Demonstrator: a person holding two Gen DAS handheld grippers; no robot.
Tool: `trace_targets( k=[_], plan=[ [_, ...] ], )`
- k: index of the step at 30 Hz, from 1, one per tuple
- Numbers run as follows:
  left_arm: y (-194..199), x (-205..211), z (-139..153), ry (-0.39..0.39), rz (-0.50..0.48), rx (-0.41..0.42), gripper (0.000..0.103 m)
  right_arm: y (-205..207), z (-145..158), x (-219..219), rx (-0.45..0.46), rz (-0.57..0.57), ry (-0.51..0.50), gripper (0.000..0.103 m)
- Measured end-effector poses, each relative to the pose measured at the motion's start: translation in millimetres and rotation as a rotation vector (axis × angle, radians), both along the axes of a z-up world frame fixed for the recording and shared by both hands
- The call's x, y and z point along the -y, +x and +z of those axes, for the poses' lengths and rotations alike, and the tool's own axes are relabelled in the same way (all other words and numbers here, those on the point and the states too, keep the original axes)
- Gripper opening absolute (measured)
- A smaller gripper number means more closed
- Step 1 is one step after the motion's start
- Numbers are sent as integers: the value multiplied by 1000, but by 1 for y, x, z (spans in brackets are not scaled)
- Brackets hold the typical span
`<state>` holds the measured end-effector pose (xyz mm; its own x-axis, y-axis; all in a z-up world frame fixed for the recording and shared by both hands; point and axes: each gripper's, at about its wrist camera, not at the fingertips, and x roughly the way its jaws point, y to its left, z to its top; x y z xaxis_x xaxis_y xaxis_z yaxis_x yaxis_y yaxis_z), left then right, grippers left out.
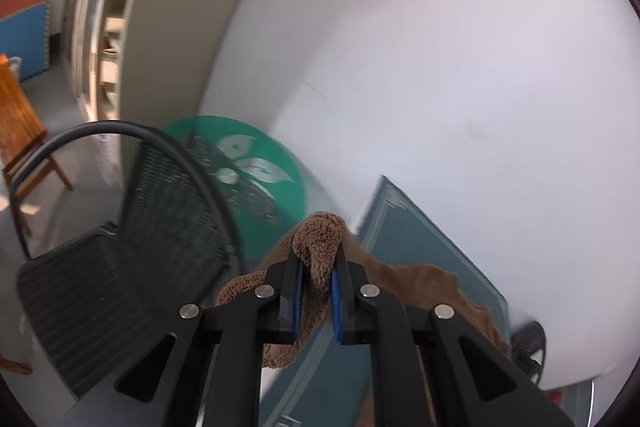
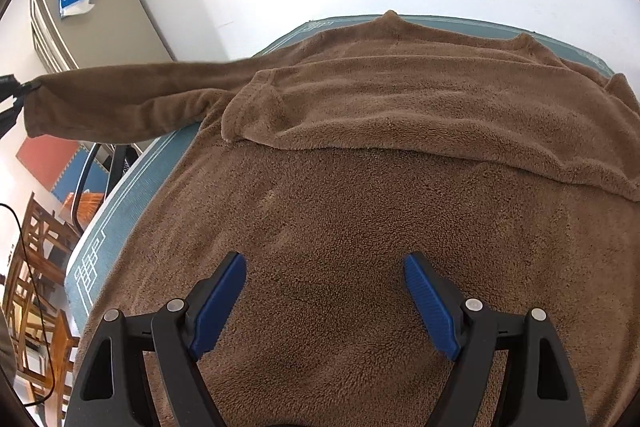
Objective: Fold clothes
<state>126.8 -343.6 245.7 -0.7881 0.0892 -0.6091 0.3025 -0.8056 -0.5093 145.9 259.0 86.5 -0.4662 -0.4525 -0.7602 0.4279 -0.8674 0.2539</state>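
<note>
2 grippers: at work on 1 brown fleece sweater [image 2: 360, 155]
Left gripper [image 1: 316, 267]: pinches sleeve cuff [image 1: 320, 239], held out past teal table [image 2: 120, 187] edge
Right gripper [image 2: 324, 271]: spread wide above sweater body

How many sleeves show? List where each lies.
2. One sleeve is stretched off the table's left edge, its cuff pinched by the left gripper. The other lies folded across the body.
</note>
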Motion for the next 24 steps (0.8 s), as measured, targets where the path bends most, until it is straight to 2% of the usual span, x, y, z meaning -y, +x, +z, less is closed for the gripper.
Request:
trace_targets(
  k=[4,10,16,24],
  plan=[
    [-13,-52,9,10,-140,-53,13,1,3,-10,-5,-24,-46,83],
    [-48,-153,17,6,-330,-57,13,3,10,-28,-13,-64,-118,83],
    [-92,-270,16,4,-523,-34,13,12,24,-74,-31,-143,-189,83],
    [-126,-426,10,-5,-802,-4,13,17,30,-145,-37,-294,-236,83]
  ],
)
